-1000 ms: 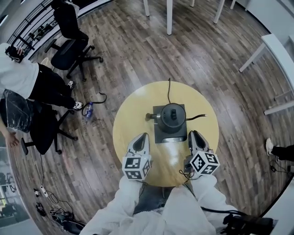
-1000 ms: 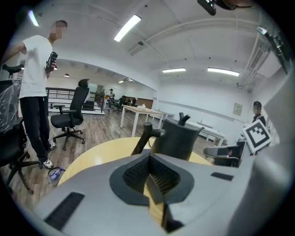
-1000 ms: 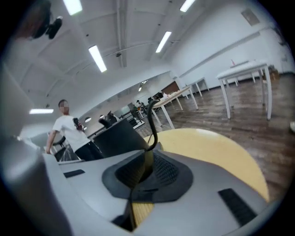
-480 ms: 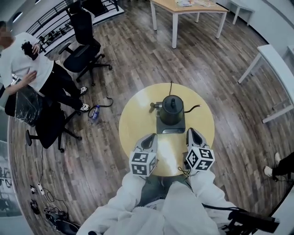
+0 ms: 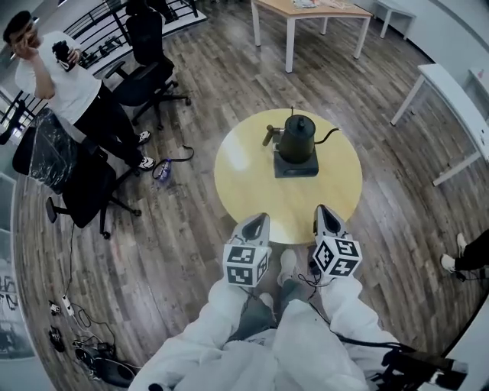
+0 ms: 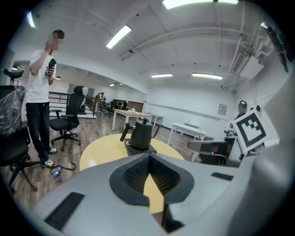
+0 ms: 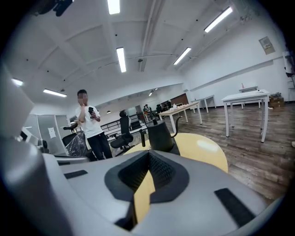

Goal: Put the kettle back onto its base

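The dark gooseneck kettle [image 5: 296,139] stands upright on its dark square base [image 5: 296,165] on the far half of the round yellow table [image 5: 237,179]. My left gripper [image 5: 260,220] and right gripper [image 5: 324,211] hover side by side at the table's near rim, well short of the kettle, both shut with nothing in them. In the left gripper view the kettle [image 6: 140,134] sits straight ahead beyond the closed left gripper [image 6: 149,156]. In the right gripper view the kettle [image 7: 160,134] stands past the closed right gripper [image 7: 148,154].
A person [image 5: 65,80] stands at the far left beside black office chairs [image 5: 149,76] and a plastic-wrapped chair [image 5: 72,191]. A bottle [image 5: 163,172] and a cable lie on the wood floor. Desks [image 5: 306,14] stand behind and a white one [image 5: 451,95] at right.
Both grippers have drawn back from beside the base to the table's near rim and risen a little. The kettle stays on its base. The person at the left has shifted.
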A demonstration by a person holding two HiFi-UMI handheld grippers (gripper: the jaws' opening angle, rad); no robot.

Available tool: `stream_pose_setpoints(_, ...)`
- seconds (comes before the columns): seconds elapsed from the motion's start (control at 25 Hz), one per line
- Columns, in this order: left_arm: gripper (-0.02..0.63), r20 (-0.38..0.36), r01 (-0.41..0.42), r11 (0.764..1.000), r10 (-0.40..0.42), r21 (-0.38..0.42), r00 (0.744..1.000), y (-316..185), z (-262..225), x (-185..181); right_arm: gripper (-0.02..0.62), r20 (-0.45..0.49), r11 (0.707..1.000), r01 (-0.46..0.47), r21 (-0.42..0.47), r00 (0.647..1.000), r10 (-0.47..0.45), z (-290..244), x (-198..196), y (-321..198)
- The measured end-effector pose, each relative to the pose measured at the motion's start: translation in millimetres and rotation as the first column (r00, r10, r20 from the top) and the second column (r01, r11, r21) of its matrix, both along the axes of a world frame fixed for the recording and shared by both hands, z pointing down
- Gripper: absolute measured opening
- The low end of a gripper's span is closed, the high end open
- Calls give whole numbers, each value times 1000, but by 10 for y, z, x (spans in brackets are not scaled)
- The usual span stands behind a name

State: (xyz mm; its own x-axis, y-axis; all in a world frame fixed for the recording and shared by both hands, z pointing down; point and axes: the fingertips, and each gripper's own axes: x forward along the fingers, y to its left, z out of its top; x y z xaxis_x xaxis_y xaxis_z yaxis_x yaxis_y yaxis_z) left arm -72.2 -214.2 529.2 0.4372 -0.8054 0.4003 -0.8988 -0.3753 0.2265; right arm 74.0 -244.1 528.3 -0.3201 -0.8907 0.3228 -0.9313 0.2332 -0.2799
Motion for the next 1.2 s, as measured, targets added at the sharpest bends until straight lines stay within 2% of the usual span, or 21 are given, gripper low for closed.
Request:
stream_pose_setpoints(0.2,0,-10,-6,1000,6,16,1000,485,-182,-70,13,-12,999,5,34,1000,-4,-261,-164,534)
stream_pose_setpoints(0.56,0,-20,-15,998,16,54,1000,845,-452,151,12,-20,995,24,92,1000,-22,-604,-198,917)
stream_pose_setpoints(0.84,0,2,-23,997,23,77,1000,938,-567,285,12,-42,993,54,109,998,-49,-696,-236,1044)
stream_pose_setpoints(1.2,0,24,-31,996,30,85,999,973,-609,456,12,-14,991,61,116,998,-59,-740,-132,1051)
